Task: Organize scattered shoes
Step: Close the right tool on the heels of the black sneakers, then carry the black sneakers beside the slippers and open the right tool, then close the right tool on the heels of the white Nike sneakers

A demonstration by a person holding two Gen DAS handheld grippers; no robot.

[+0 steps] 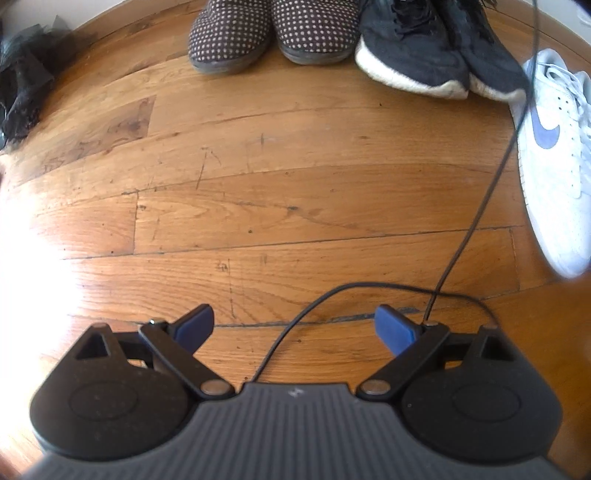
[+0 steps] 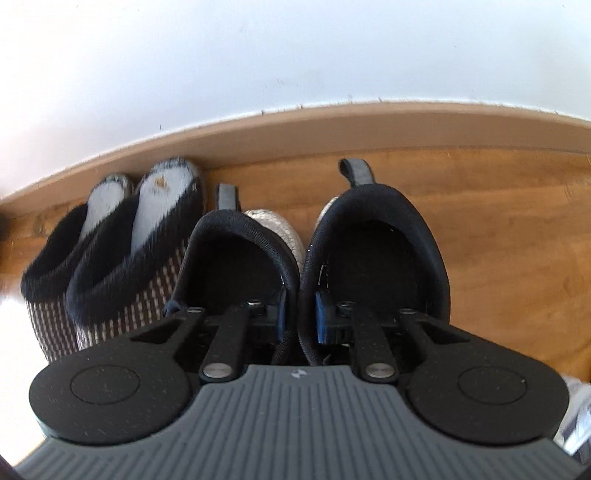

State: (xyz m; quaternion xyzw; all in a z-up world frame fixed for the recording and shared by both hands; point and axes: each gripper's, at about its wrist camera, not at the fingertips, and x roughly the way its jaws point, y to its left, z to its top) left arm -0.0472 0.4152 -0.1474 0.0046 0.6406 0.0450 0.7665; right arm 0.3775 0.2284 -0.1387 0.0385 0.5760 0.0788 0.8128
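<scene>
Left wrist view: we hold left gripper (image 1: 293, 328) jaws wide apart, empty, over bare floor (image 1: 258, 184). White sneaker (image 1: 554, 166) lies far right, long axis running away from us; right hand nearer.

Right wrist view: right gripper (image 2: 299, 317) jaws clamped on adjoining collars of black sneakers (image 2: 376, 258), heels toward baseboard (image 2: 295, 129), beside dotted slippers (image 2: 110, 258).

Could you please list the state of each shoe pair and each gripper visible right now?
Dotted slippers: paired, side by side on the floor.
Black sneakers: paired by the slippers, adjoining collars pinched together.
White sneaker: alone, apart from the row.
Left gripper: jaws open, empty.
Right gripper: jaws shut on the black sneakers' collars.
</scene>
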